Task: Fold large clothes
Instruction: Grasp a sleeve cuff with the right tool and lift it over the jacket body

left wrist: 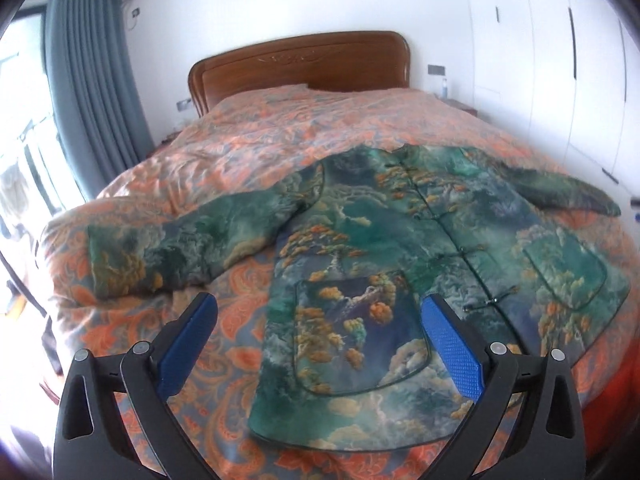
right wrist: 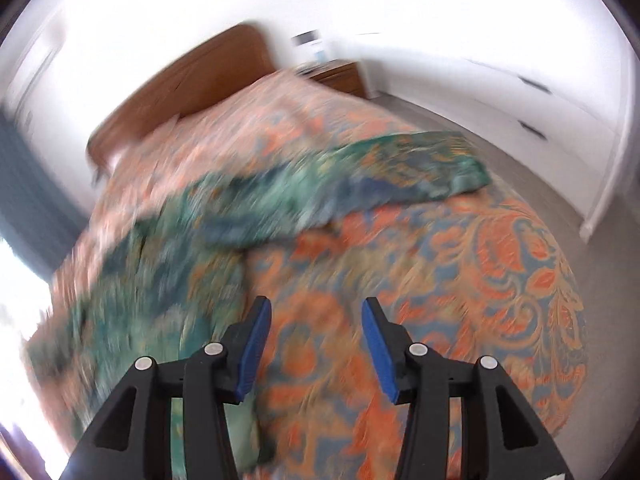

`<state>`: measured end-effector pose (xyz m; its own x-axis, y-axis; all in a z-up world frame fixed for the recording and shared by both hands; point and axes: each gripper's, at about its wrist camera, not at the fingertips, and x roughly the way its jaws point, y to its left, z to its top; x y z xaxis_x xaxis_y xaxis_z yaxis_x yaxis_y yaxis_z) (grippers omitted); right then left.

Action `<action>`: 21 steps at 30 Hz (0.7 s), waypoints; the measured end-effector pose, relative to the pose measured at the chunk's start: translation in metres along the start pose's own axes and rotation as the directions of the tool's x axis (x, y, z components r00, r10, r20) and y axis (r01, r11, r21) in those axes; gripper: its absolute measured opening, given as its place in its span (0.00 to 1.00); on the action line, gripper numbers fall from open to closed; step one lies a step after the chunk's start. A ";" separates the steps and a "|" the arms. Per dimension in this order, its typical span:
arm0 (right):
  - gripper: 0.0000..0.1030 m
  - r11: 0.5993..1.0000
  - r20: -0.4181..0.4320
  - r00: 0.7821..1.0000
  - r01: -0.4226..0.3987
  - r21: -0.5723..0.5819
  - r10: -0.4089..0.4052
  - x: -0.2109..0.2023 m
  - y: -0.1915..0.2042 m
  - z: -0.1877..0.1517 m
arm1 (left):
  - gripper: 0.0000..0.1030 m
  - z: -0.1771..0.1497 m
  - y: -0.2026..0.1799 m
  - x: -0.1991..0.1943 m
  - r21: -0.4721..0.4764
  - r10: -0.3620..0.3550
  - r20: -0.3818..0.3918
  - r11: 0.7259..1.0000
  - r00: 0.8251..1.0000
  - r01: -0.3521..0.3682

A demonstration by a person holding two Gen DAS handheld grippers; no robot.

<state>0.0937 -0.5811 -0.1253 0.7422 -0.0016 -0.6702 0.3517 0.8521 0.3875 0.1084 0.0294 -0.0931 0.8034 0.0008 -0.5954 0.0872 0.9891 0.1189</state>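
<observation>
A green padded jacket (left wrist: 400, 216) with a landscape print and knot buttons lies flat, front up, on the bed, both sleeves spread out. My left gripper (left wrist: 319, 298) hangs above its lower left pocket (left wrist: 352, 328), open wide, with nothing between the blue pads (left wrist: 452, 344). The right wrist view is blurred by motion. There the jacket (right wrist: 224, 216) lies to the left and one sleeve (right wrist: 420, 168) reaches out to the right. My right gripper (right wrist: 316, 300) is open over the bare quilt beside the jacket's hem and holds nothing.
An orange paisley quilt (left wrist: 260, 136) covers the bed below a wooden headboard (left wrist: 300, 64). A grey curtain (left wrist: 88, 80) and a window are on the left, white wardrobe doors (left wrist: 540, 60) on the right. A wooden nightstand (right wrist: 340, 76) stands beside the headboard.
</observation>
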 end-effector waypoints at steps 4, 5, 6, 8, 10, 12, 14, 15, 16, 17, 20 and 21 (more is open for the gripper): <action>0.48 0.963 0.010 0.998 -0.055 0.264 0.054 0.026 -0.060 0.034 | 0.99 -0.004 -0.003 0.003 -0.012 -0.003 -0.029 1.000 1.000 0.003; 0.48 0.952 0.004 0.998 -0.063 0.301 0.064 0.035 -0.070 0.037 | 0.99 -0.004 -0.002 0.005 -0.023 -0.005 -0.043 1.000 0.999 0.004; 0.48 0.937 -0.001 0.997 -0.071 0.342 0.076 0.045 -0.080 0.041 | 0.99 -0.004 -0.002 0.007 -0.032 -0.002 -0.053 1.000 0.999 0.001; 0.48 0.894 0.002 0.992 -0.115 0.433 0.127 0.068 -0.097 0.047 | 0.99 -0.003 0.001 0.010 -0.058 0.001 -0.072 0.998 0.997 -0.006; 0.48 0.863 0.021 0.990 -0.134 0.487 0.141 0.088 -0.109 0.055 | 0.99 -0.003 0.003 0.011 -0.075 0.003 -0.084 0.997 0.996 -0.010; 0.48 0.855 0.050 0.993 -0.118 0.505 0.108 0.102 -0.117 0.064 | 0.99 -0.002 0.004 0.012 -0.077 0.016 -0.088 0.997 0.996 -0.023; 0.48 0.844 0.060 0.995 -0.102 0.527 0.083 0.117 -0.127 0.071 | 0.99 -0.002 0.004 0.013 -0.072 0.036 -0.093 0.996 0.995 -0.043; 0.48 0.835 0.057 0.996 -0.083 0.544 0.063 0.123 -0.132 0.073 | 0.99 -0.002 0.005 0.013 -0.071 0.044 -0.096 0.996 0.994 -0.051; 0.48 0.815 0.059 0.997 -0.066 0.575 0.039 0.130 -0.138 0.072 | 0.99 -0.002 0.005 0.015 -0.073 0.050 -0.102 0.996 0.994 -0.058; 0.48 0.792 0.068 0.997 -0.072 0.607 0.038 0.137 -0.144 0.071 | 0.99 -0.003 0.006 0.017 -0.074 0.054 -0.107 0.995 0.993 -0.063; 0.48 0.746 0.077 0.997 -0.073 0.662 0.029 0.152 -0.154 0.068 | 0.99 -0.003 0.006 0.023 -0.084 0.060 -0.127 0.994 0.990 -0.071; 0.48 0.733 0.104 0.994 -0.098 0.673 0.037 0.155 -0.156 0.068 | 0.99 -0.003 0.006 0.027 -0.089 0.059 -0.137 0.993 0.989 -0.071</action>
<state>0.1926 -0.7494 -0.2465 0.8102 -0.0243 -0.5857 0.5691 0.2723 0.7759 0.1284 0.0358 -0.1106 0.7191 0.0789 -0.6904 -0.0232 0.9957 0.0897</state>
